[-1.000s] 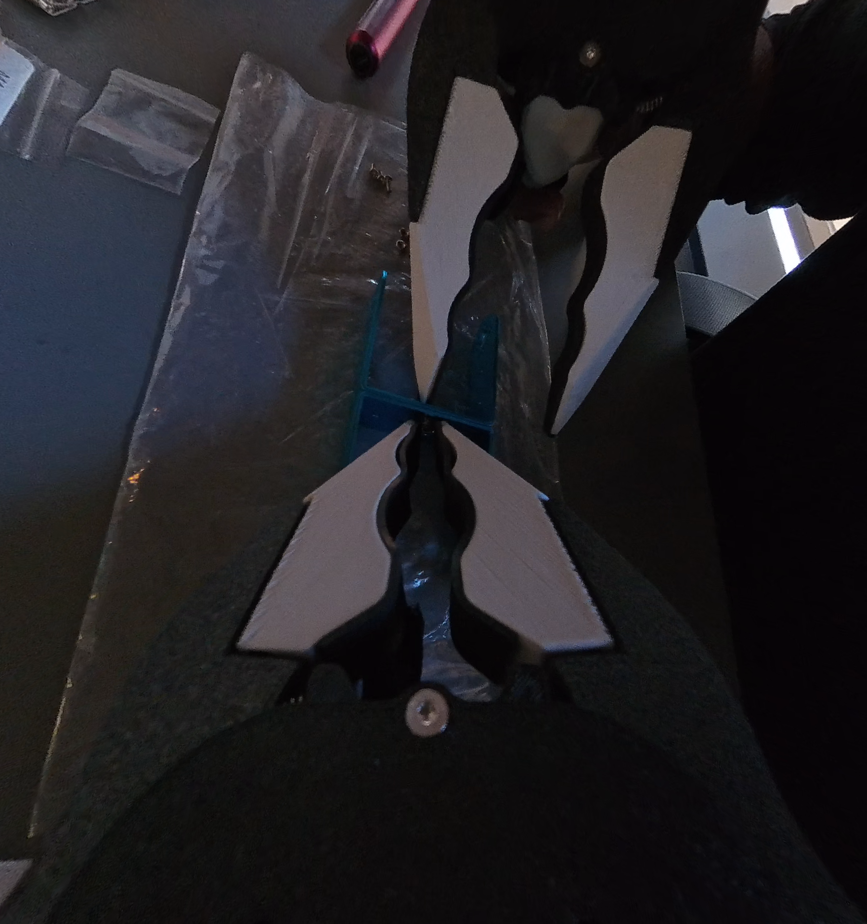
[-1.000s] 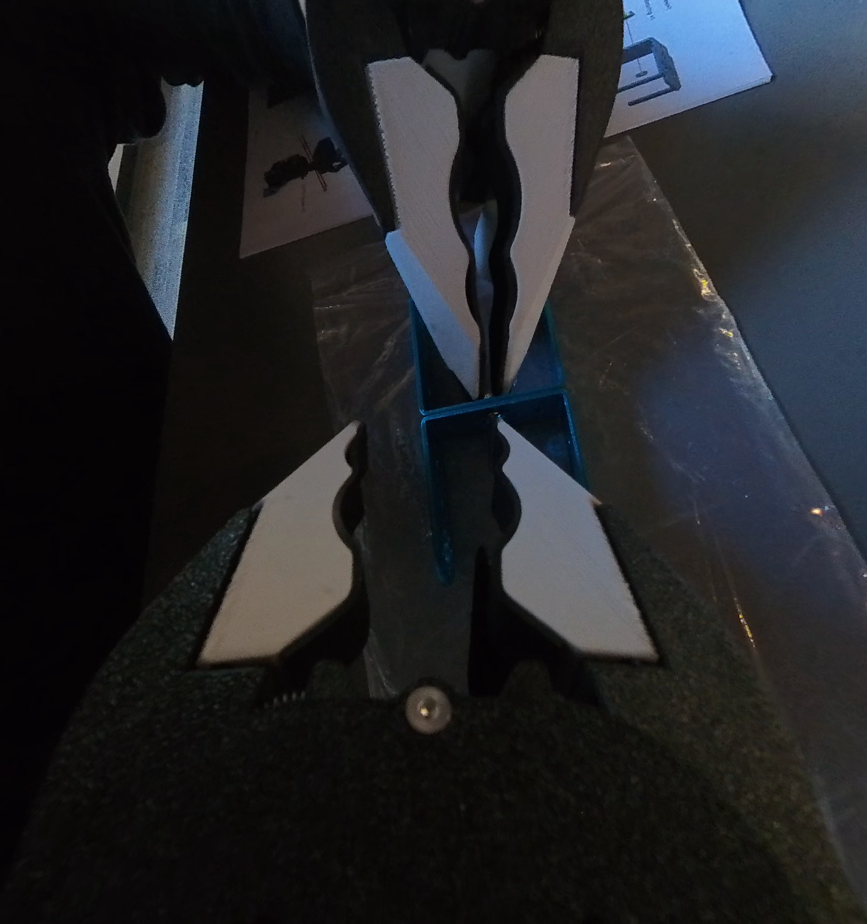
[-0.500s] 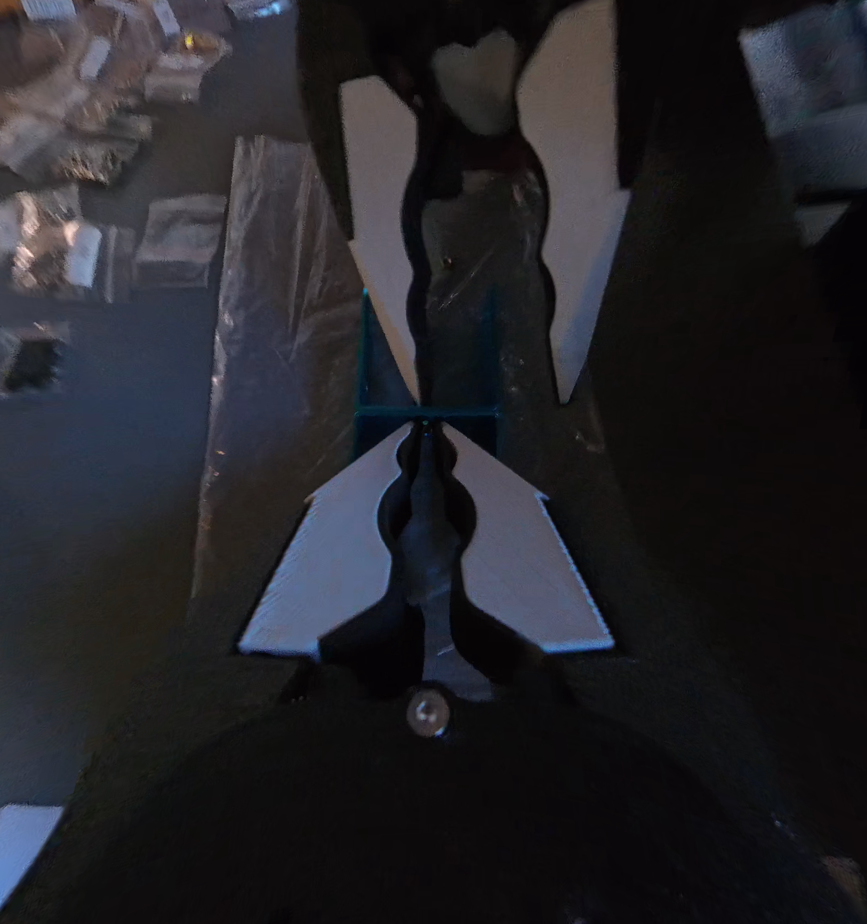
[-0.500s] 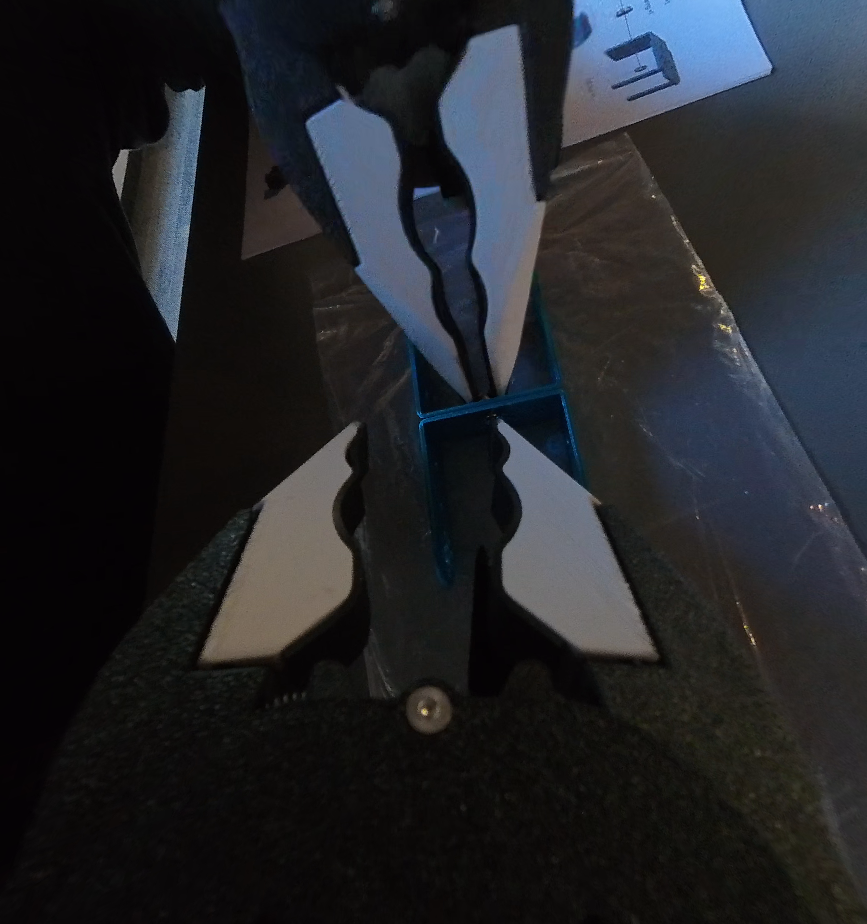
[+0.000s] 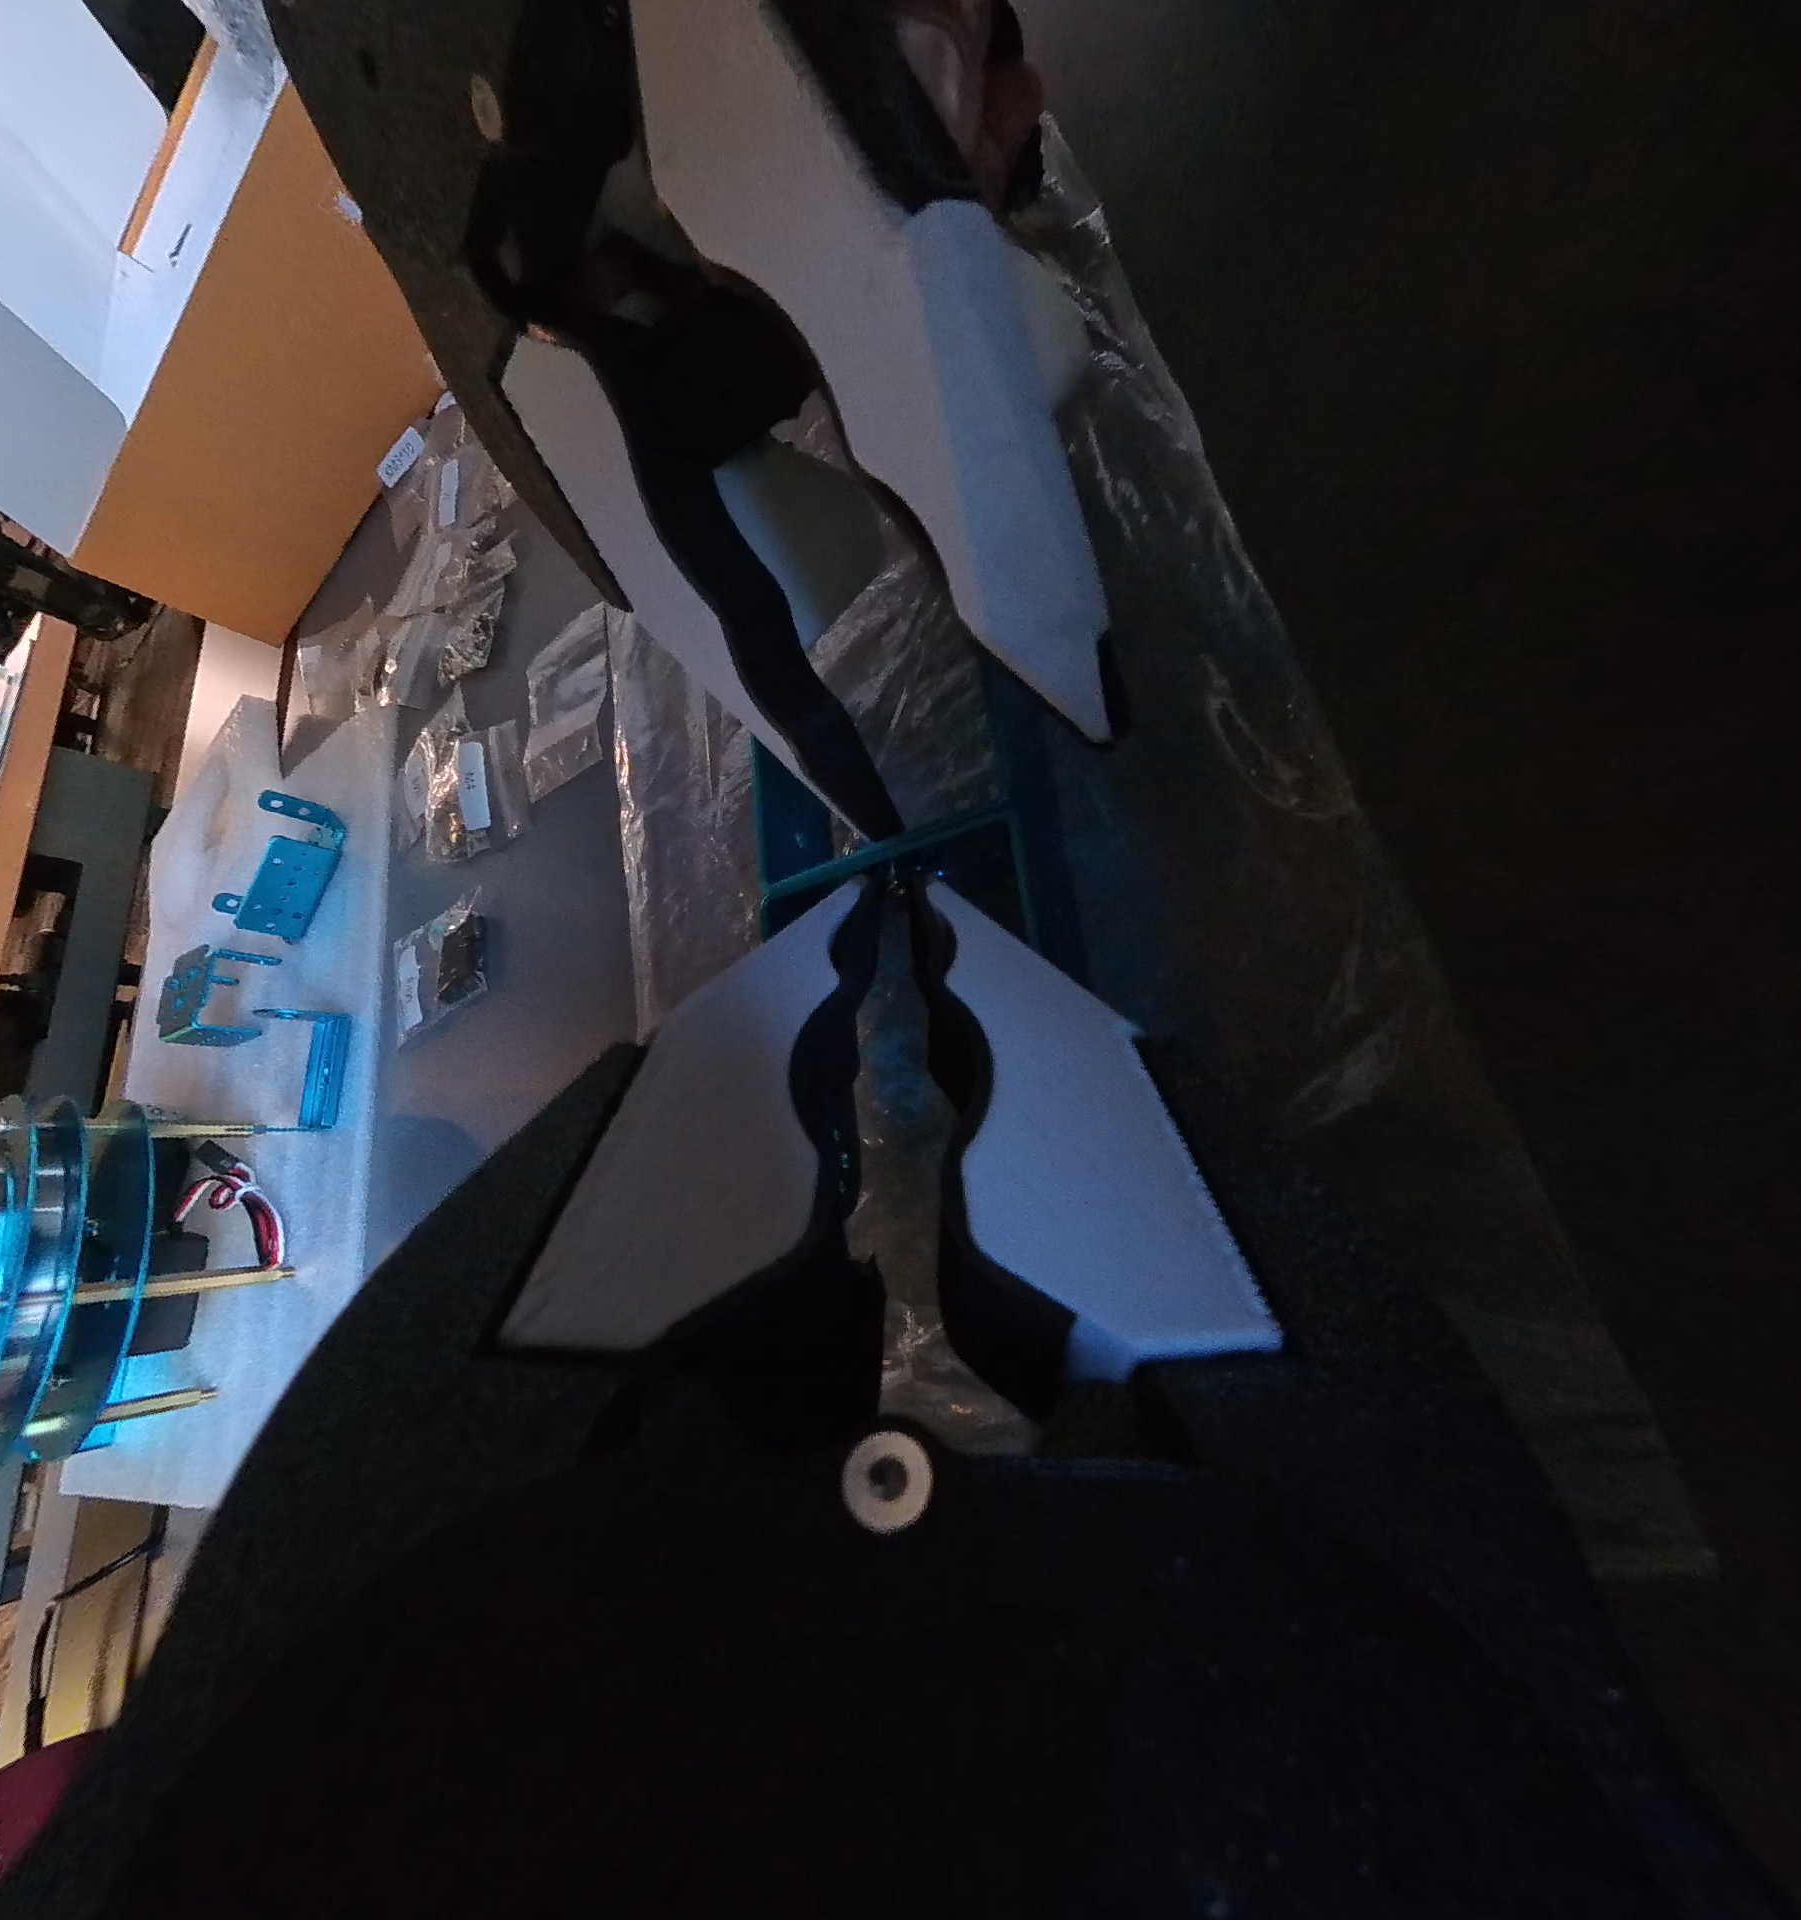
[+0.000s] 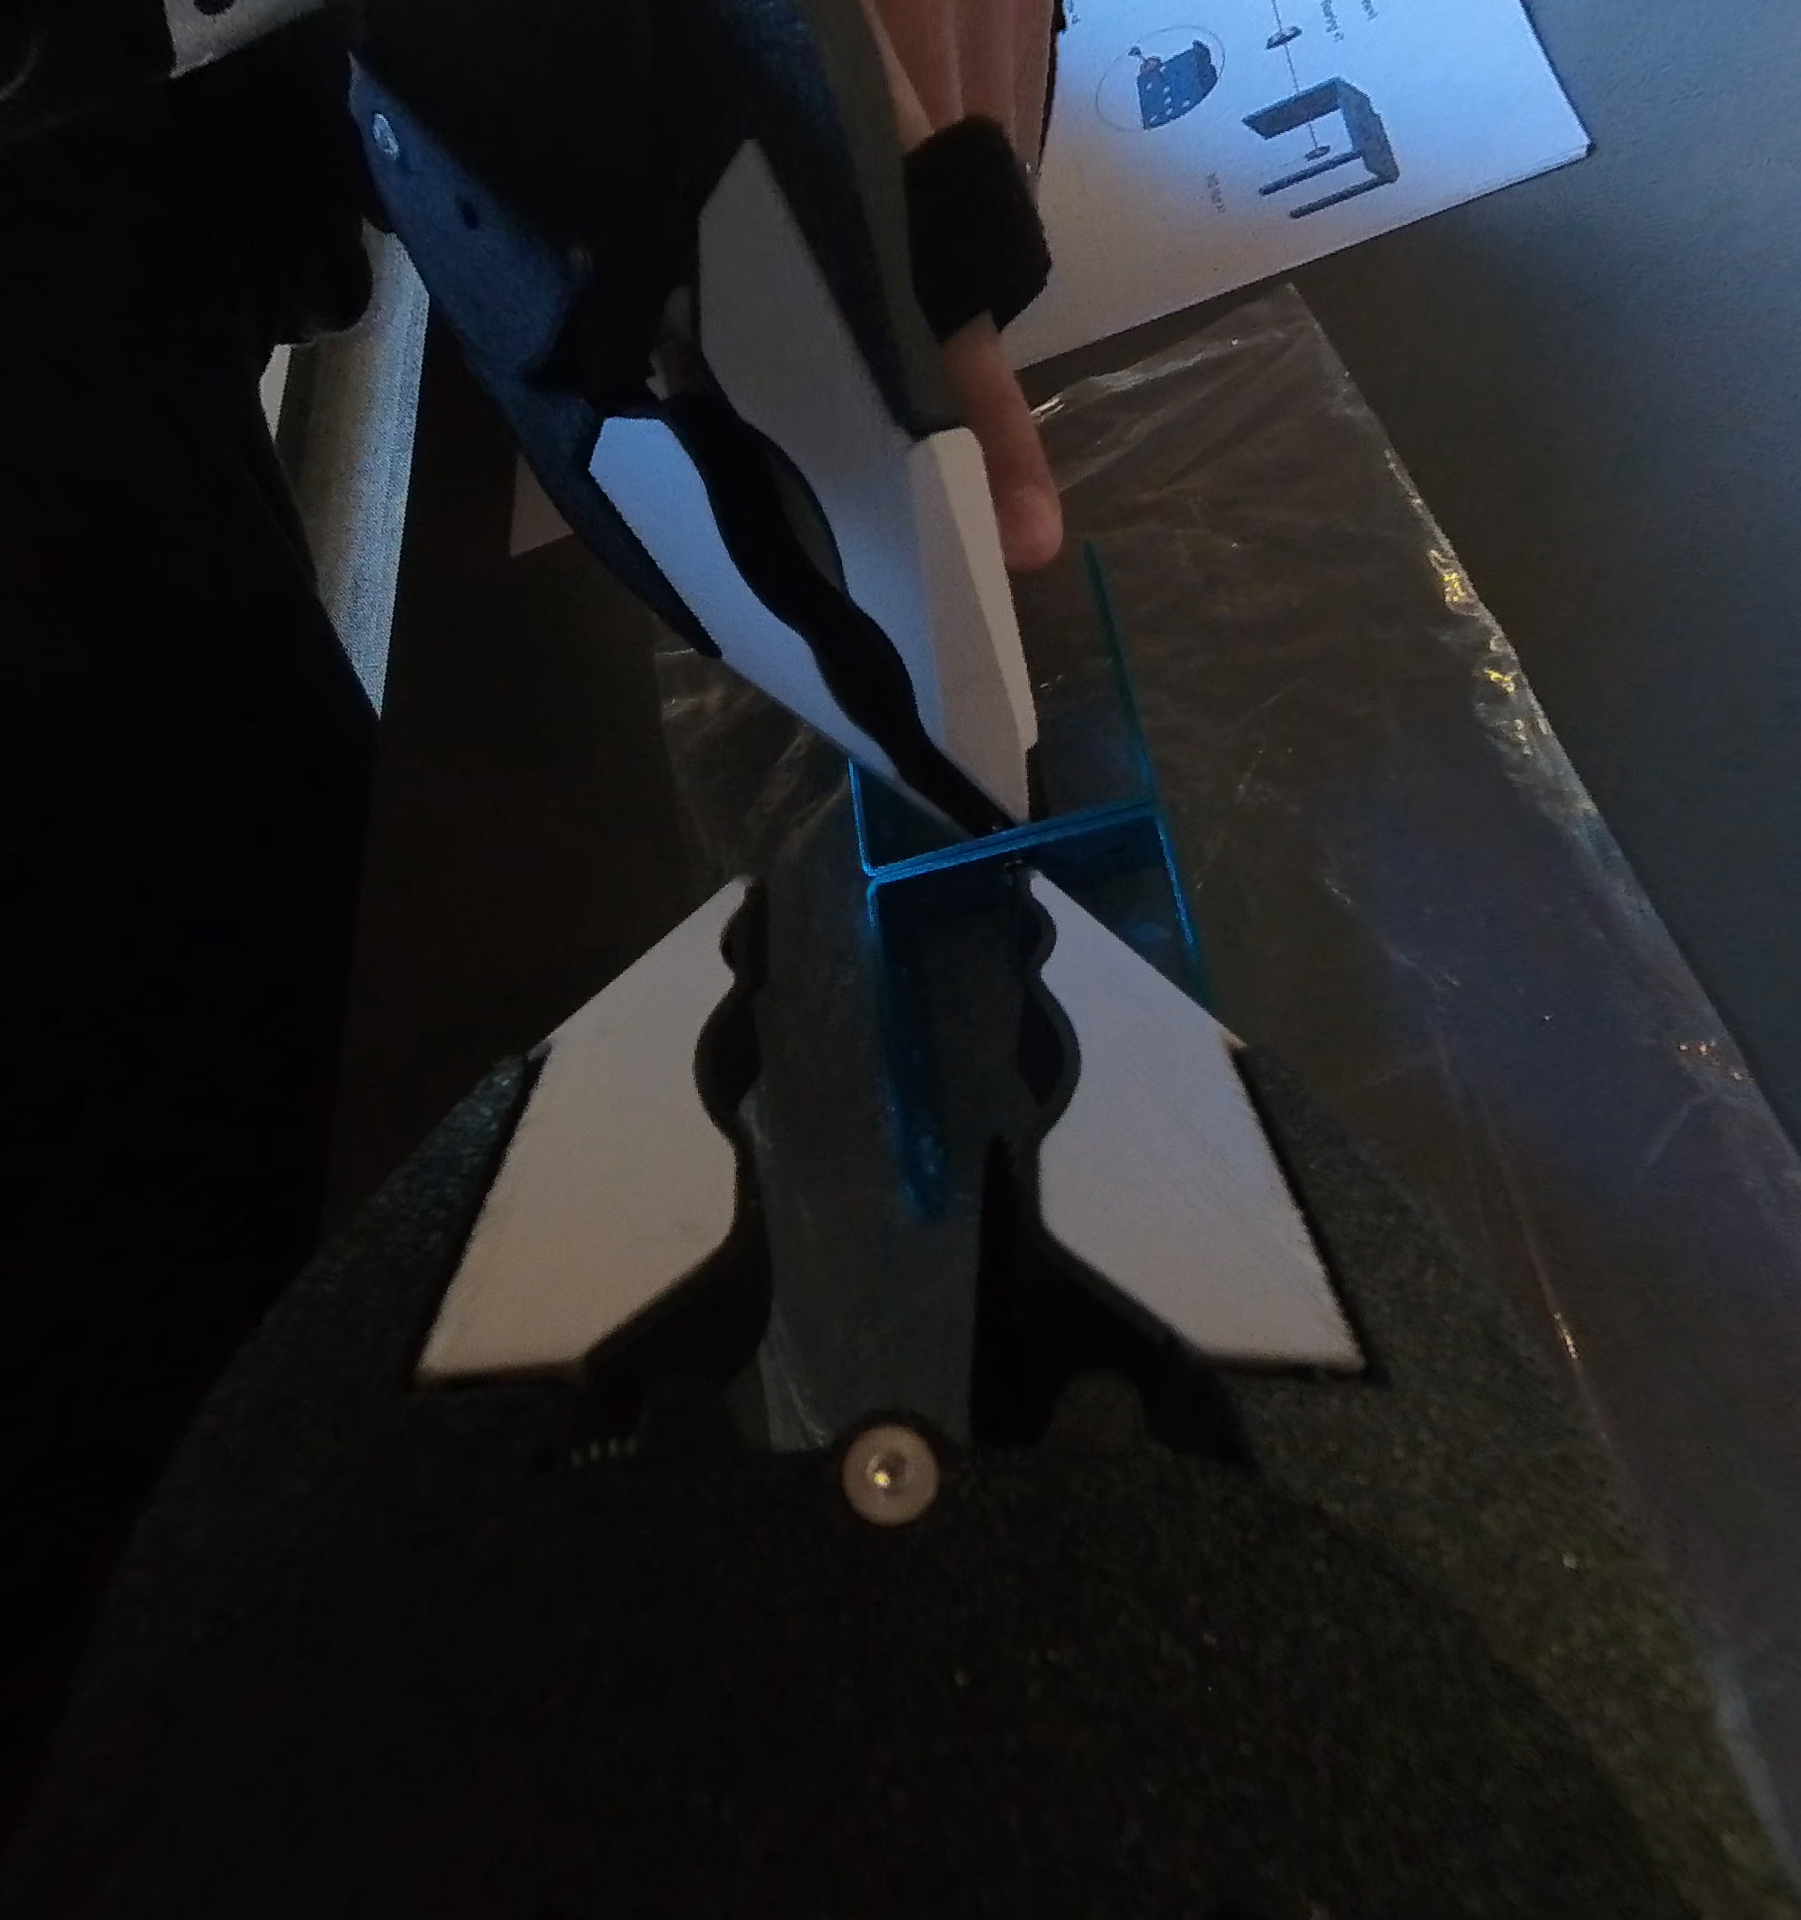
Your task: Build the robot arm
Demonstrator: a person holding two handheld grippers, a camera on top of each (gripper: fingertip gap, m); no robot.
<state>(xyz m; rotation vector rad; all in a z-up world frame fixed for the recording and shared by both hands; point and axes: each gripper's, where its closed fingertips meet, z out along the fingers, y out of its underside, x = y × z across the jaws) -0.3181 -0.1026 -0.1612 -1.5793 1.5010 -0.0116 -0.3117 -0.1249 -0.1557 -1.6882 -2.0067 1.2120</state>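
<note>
Two blue metal U-brackets (image 6: 1083, 842) stand back to back on a clear plastic bag (image 6: 1395, 831), forming an H shape. My left gripper (image 5: 891, 888) is shut, its tips pinched at the shared cross wall, where a small dark fastener (image 6: 1010, 860) shows. In the right wrist view the left gripper (image 6: 995, 821) comes down slanted from the top. My right gripper (image 6: 885, 883) is open and astride one bracket leg, with its right fingertip (image 6: 1031, 904) touching the cross wall. It also shows in the left wrist view (image 5: 984, 779), facing mine across the brackets (image 5: 782, 810).
A printed sheet (image 6: 1343, 135) lies beyond the bag, and a person's finger (image 6: 1021, 468) sticks out beside the left gripper. To the left are small hardware bags (image 5: 460, 769), a white foam sheet (image 5: 252, 1195) with blue brackets (image 5: 283, 873), a round blue assembly (image 5: 34, 1278) and a cardboard box (image 5: 252, 416). The tips of both grippers are at nearly the same place. The round blue assembly (image 5: 34, 1278) is about 30 cm from both grippers' fingertips.
The left gripper has tilted sideways about its tips, which stay at the bracket joint, so its view now takes in the table's left side. The right gripper has held still and open.
</note>
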